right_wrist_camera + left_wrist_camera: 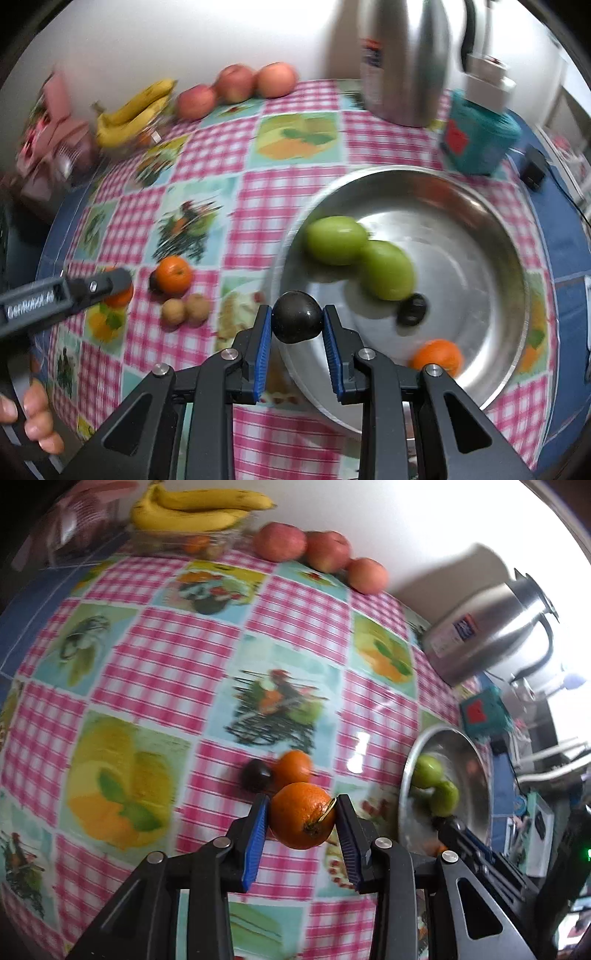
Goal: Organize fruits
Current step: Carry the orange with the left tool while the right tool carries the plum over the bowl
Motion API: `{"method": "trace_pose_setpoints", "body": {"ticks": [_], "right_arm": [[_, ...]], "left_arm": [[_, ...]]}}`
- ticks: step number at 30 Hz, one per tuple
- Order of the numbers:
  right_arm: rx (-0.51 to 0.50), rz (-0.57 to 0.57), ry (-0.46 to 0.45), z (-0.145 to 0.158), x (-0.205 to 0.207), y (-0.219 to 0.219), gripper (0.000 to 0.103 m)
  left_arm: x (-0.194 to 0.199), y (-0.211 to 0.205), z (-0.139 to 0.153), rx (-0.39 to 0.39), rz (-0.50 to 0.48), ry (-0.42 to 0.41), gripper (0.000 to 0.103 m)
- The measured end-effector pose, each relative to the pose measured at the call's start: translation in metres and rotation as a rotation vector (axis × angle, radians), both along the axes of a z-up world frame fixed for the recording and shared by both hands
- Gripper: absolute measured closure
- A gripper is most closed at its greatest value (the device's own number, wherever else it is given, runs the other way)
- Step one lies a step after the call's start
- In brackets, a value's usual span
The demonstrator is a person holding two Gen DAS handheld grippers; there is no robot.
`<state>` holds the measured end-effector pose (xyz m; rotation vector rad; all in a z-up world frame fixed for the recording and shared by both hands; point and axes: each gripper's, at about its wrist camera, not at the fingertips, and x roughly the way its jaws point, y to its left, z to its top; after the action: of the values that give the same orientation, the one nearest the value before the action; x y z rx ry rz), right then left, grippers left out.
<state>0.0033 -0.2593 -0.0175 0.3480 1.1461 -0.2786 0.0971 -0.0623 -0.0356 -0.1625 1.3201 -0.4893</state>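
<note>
Right wrist view: my right claw (pixel 297 320) pinches a dark plum (pixel 296 316) over the bowl's (pixel 509 258) seven-o'clock rim, ready to drop; left claw (pixel 301 821) clamps an orange (pixel 301 818).

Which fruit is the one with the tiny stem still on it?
Find the left gripper low over the checked tablecloth. Its blue pads clamp an orange. Unlike the orange on the cloth behind it, this one is held and has a thin yellowish stem.

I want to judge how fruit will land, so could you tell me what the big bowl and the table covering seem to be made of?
Bowl: apparently metal, perhaps steel or aluminium, with a brushed silvery sheen that mirrors the green fruits.
Table covering: probably wipeable vinyl or oilcloth, since the printed pink check shows a glossy glare patch.
</note>
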Motion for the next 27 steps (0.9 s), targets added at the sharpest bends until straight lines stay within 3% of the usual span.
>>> {"method": "trace_pose_setpoints", "body": {"ticks": [6, 13, 27], "right_arm": [[-0.026, -0.117, 0.016, 0.0, -0.018, -0.035, 0.075], [-0.058, -0.251, 0.034, -0.003, -0.04, -0.074, 0.075], [-0.063, -0.333, 0.034, -0.007, -0.056, -0.098, 0.075]], "left_arm": [[-0.022, -0.037, 0.006, -0.011, -0.108, -0.024, 0.064], [-0.036, -0.059, 0.011, -0.012, -0.161, -0.064, 0.064], [-0.056, -0.111, 0.012, -0.019, -0.281, -0.152, 0.064]]}}
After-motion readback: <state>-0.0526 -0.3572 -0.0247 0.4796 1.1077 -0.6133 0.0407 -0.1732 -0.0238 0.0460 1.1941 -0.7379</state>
